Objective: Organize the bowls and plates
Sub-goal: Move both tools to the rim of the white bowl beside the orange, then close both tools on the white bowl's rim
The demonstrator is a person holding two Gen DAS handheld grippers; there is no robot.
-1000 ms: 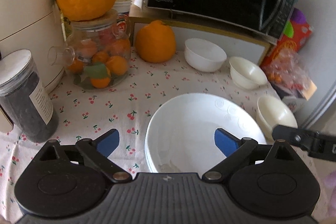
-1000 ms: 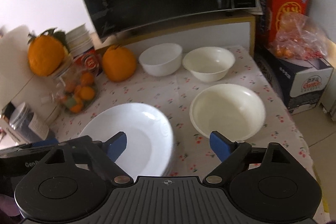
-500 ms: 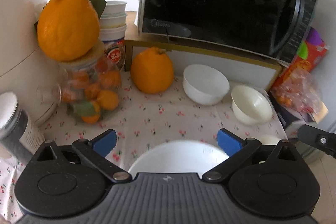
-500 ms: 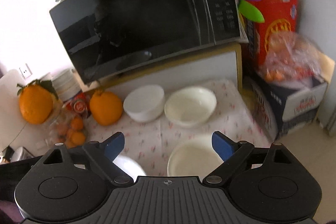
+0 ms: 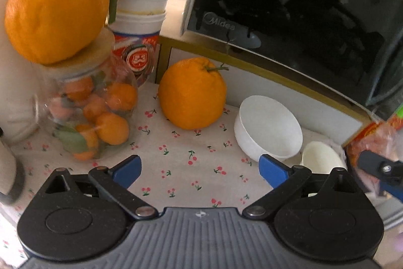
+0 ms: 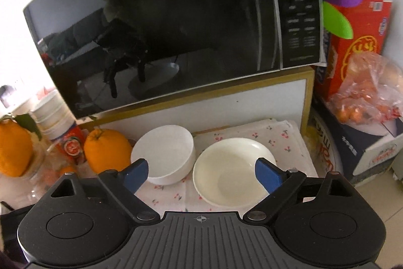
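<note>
Cherry-print tablecloth [image 5: 181, 155] under a black microwave [image 6: 176, 29]. 2 bowls side by side: white bowl [image 6: 163, 155], cream bowl [image 6: 231, 175]. Left gripper [image 5: 199, 172] and right gripper [image 6: 201, 174] both spread wide, holding nothing.

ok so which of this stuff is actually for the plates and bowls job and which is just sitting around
For the job:
white bowl
cream bowl

Just lying about:
microwave
large orange
jar of small oranges
stacked cups
red box
bag of fruit

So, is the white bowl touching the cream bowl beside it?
Apart. The right wrist view shows a strip of cherry-print cloth between the white bowl and the cream bowl; their rims do not meet.
</note>
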